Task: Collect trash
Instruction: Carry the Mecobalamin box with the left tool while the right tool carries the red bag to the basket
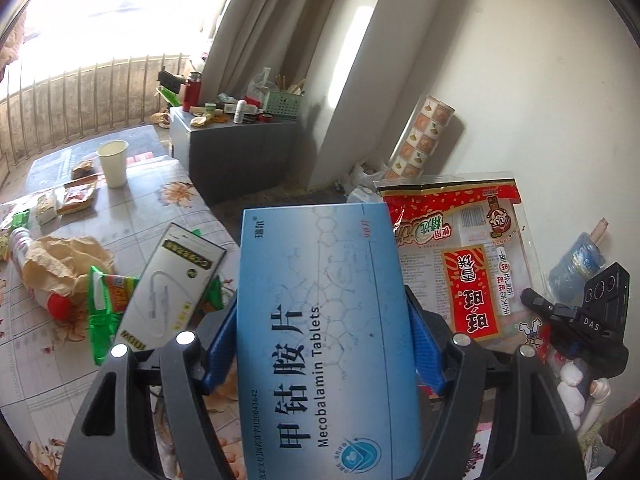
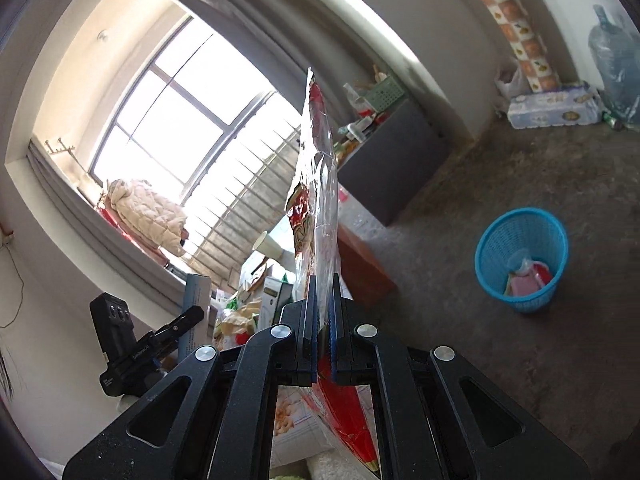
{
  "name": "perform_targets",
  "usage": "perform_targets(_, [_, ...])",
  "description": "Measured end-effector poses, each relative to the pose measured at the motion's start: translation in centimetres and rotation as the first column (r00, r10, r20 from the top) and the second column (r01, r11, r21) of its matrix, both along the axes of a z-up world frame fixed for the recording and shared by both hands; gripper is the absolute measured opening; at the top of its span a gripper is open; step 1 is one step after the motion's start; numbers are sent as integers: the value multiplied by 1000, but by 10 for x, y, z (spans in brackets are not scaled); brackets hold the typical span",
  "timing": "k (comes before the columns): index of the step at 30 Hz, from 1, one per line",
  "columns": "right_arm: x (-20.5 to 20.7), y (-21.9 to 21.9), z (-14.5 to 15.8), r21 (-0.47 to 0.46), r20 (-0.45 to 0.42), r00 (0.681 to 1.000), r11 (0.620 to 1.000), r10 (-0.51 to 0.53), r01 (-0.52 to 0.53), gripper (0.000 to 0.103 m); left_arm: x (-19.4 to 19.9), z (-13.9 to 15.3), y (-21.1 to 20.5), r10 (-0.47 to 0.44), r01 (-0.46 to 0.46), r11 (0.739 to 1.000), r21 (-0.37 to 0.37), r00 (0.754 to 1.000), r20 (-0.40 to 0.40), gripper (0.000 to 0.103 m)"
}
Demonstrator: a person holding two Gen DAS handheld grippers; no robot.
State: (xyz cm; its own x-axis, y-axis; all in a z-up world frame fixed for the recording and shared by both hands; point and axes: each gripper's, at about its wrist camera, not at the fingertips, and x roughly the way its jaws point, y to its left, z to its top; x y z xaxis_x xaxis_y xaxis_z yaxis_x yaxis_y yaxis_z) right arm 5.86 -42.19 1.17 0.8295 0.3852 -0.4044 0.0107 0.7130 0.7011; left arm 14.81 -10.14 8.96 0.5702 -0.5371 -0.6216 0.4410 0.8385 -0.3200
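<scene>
My left gripper [image 1: 320, 344] has its jaws clamped on a blue pill box [image 1: 320, 320]; my right gripper [image 2: 323, 336] has its jaws pinched on a red wrapper [image 2: 316, 184], seen edge-on here but flat beside the box in the left view. Only the right view shows the blue basket [image 2: 522, 258] on the floor, holding scraps. Left of the box, the worktop [image 1: 132, 204] carries a cup [image 1: 113, 162] and wrappers.
</scene>
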Motion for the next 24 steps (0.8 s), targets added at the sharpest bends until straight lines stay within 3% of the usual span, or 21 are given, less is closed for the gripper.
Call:
perform_targets(5, [-7,-57,-34,19,-66,978,980,-196,198,3,49,-18,-96,-140,144,989,36,985,-102,71])
perform_targets(11, [20,-103,-91,-2,-208,917,937,-341,348,3,106,-70,-213,-221,256,957,139,948,-227,71])
perform_targets(18, [73,-143,-168,49,-362,861,915,-359,401,3,154,-155,-306,-229,325,919,222,900,-370,71])
perform_targets(24, [118,-157,-224,94,-450,827,903,-336,418,4,202,-217,-344,-177,309,914,263,886,-428,71])
